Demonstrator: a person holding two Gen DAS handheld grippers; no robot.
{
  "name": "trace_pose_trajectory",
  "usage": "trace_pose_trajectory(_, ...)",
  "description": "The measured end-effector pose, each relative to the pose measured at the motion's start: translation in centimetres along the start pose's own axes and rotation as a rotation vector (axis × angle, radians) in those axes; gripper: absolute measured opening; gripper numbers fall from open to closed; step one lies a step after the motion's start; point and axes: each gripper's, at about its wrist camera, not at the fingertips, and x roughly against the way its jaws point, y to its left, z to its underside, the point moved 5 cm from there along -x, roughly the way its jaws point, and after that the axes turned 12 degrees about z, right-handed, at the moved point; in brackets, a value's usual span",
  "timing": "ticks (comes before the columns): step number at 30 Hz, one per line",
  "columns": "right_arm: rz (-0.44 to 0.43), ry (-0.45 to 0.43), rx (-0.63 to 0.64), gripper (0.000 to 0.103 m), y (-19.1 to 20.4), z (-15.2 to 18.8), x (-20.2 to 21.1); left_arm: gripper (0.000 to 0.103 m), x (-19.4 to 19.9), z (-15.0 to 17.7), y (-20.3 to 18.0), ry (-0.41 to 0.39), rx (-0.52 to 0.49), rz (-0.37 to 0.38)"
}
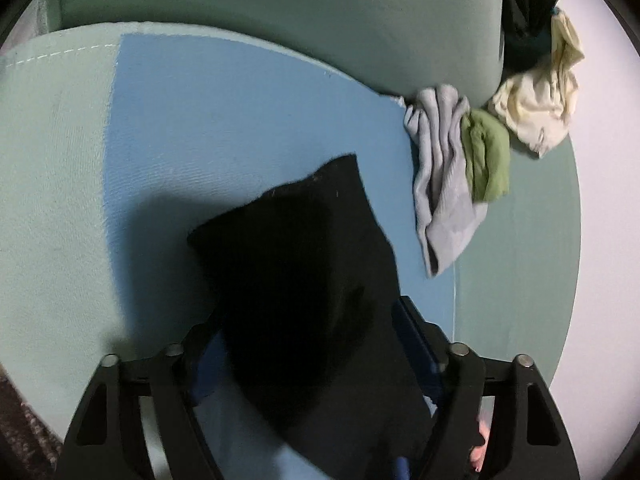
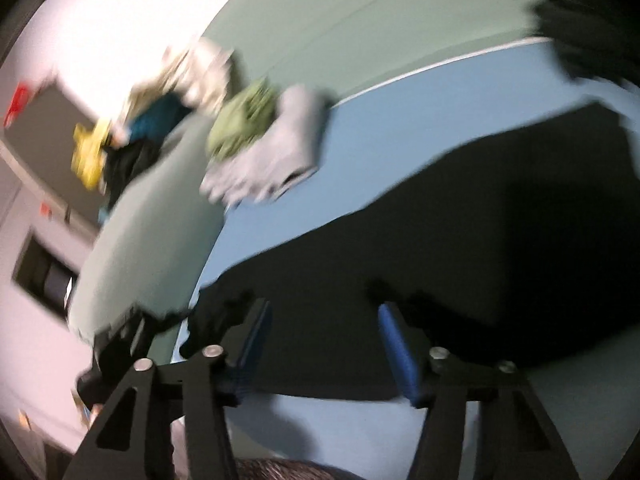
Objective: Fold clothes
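While one black garment sits between the left fingers, grip unclear | right fingers apart | perhaps four garments piled

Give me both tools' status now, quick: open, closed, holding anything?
Left tool: black garment lies between its pads; whether they pinch it cannot be told.
Right tool: open over the black garment, holding nothing.
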Motion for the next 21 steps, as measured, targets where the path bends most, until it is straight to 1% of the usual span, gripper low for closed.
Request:
trace_pose_trajectory(1, 0.028, 0.012, 0.029, 0.059, 1.1, 0.5, -0.7, 0.033, -0.1, 0.1, -0.2, 0.004, -0.040, -0.033)
trace_pose_trajectory(2, 0.049, 0.024, 0.062, 0.059, 2.1, 1.0, -1.4, 0.027, -0.3, 0.2, -0.4, 0.008, -0.079, -0.066)
trace_pose_trajectory(3, 0.061, 0.036, 0.091, 0.059, 2.9, 1.5, -2.1, 0.022, -0.4, 0.3, -0.6, 0.011, -0.114, -0.076)
trace_pose_trajectory(4, 0.069, 0.050, 0.110, 0.059, 3.5, 1.9, -2.6, 0.021, 0.0, 0.5, -1.1, 0.000, -0.154, -0.082)
trace_pose_trajectory(5, 0.079, 0.061, 0.115, 0.059, 3.5, 2.0, -2.8, 0.021, 0.2, 0.8, -2.0, -0.013, -0.220, -0.091)
trace_pose_trajectory(7, 0.100, 0.051, 0.083, 0.059, 1.8, 2.3, -2.2, 0.021, 0.7, 2.4, -6.2, -0.048, -0.489, -0.119)
trace_pose_trajectory(8, 0.114, 0.045, 0.060, 0.062, 0.4, 2.4, -1.6, 0.021, 0.8, 3.8, -8.4, -0.059, -0.641, -0.135)
trace_pose_trajectory(9, 0.133, 0.041, 0.034, 0.065, -1.4, 2.4, -0.9, 0.021, 0.7, 6.0, -11.1, -0.057, -0.825, -0.148)
trace_pose_trajectory(10, 0.151, 0.036, 0.009, 0.065, -3.2, 2.5, -0.3, 0.021, 0.3, 7.9, -12.9, -0.044, -0.951, -0.152)
trace_pose_trajectory(11, 0.157, 0.037, -0.013, 0.064, -4.7, 2.4, 0.3, 0.021, -0.3, 9.8, -14.2, -0.022, -1.056, -0.163)
trace_pose_trajectory(12, 0.144, 0.041, -0.029, 0.060, -6.0, 2.3, 0.8, 0.021, -1.1, 11.9, -15.3, 0.004, -1.160, -0.188)
trace_pose_trajectory(13, 0.117, 0.049, -0.046, 0.058, -7.2, 2.3, 1.4, 0.021, -2.3, 14.2, -15.9, 0.037, -1.273, -0.230)
trace_pose_trajectory(15, 0.055, 0.062, -0.087, 0.057, -9.1, 2.0, 3.1, 0.021, -4.2, 17.8, -16.1, 0.074, -1.453, -0.314)
trace_pose_trajectory(16, 0.034, 0.059, -0.100, 0.057, -9.7, 1.8, 3.9, 0.021, -5.2, 19.2, -15.8, 0.115, -1.503, -0.337)
trace_pose_trajectory(17, 0.033, 0.043, -0.111, 0.057, -10.4, 1.6, 4.8, 0.021, -6.2, 20.5, -15.5, 0.163, -1.543, -0.354)
trace_pose_trajectory(18, 0.043, 0.018, -0.118, 0.058, -11.1, 1.2, 5.8, 0.021, -7.2, 21.3, -15.1, 0.220, -1.552, -0.363)
trace_pose_trajectory(19, 0.054, -0.008, -0.126, 0.059, -11.8, 0.9, 6.8, 0.021, -8.0, 21.9, -14.6, 0.255, -1.556, -0.377)
trace_pose_trajectory(20, 0.079, -0.036, -0.133, 0.066, -12.4, 0.5, 7.7, 0.021, -8.8, 22.4, -14.0, 0.285, -1.560, -0.393)
trace_pose_trajectory(21, 0.121, -0.068, -0.137, 0.070, -13.2, 0.2, 8.5, 0.021, -9.6, 22.8, -13.5, 0.314, -1.563, -0.408)
